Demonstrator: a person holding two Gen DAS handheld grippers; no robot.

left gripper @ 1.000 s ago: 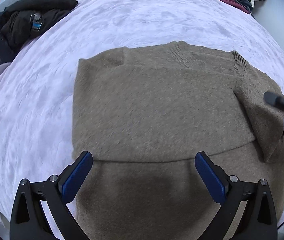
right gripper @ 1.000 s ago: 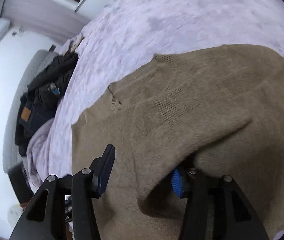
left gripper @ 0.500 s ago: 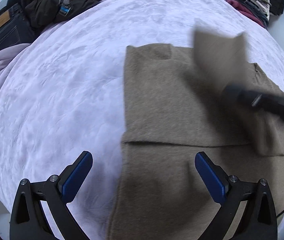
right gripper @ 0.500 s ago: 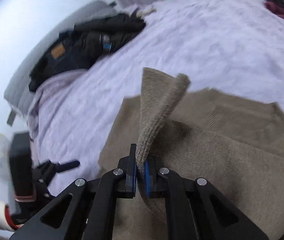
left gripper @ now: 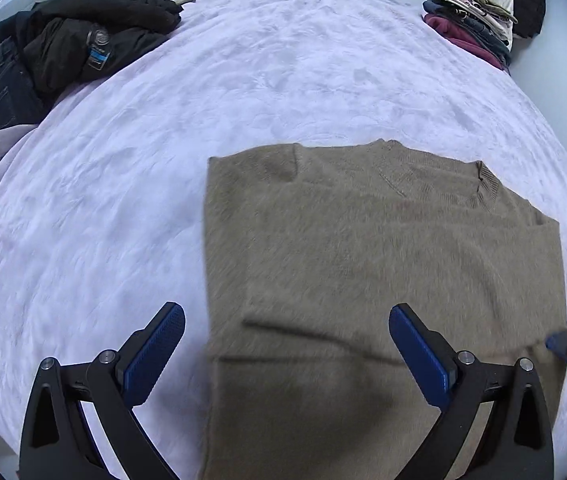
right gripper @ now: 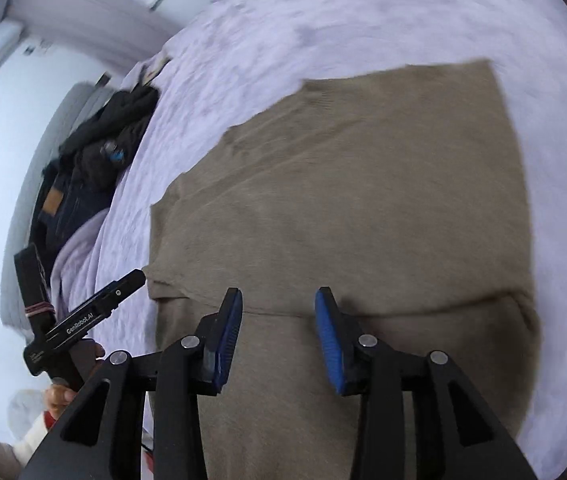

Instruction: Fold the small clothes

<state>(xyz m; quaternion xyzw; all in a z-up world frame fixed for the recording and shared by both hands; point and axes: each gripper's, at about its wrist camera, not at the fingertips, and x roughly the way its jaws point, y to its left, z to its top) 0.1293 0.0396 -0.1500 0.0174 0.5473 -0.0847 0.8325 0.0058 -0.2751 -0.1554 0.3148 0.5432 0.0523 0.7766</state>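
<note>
1. The left gripper (left gripper: 286,354) has its blue fingers (left gripper: 154,354) spread wide, nothing between the pads; the tan sweater (left gripper: 383,264) lies below and ahead of them, its left edge between the two fingers.
2. The right gripper (right gripper: 279,338) has its fingers (right gripper: 225,338) opening, empty, hovering over the sweater's folded-in lower part.
3. The sweater lies flat on the lilac bed (left gripper: 163,160), sleeves folded in, collar at the far end.
4. Beyond the left fingers, far left, sit dark clothes (left gripper: 83,40); far right, a stack of folded clothes (left gripper: 471,16).
</note>
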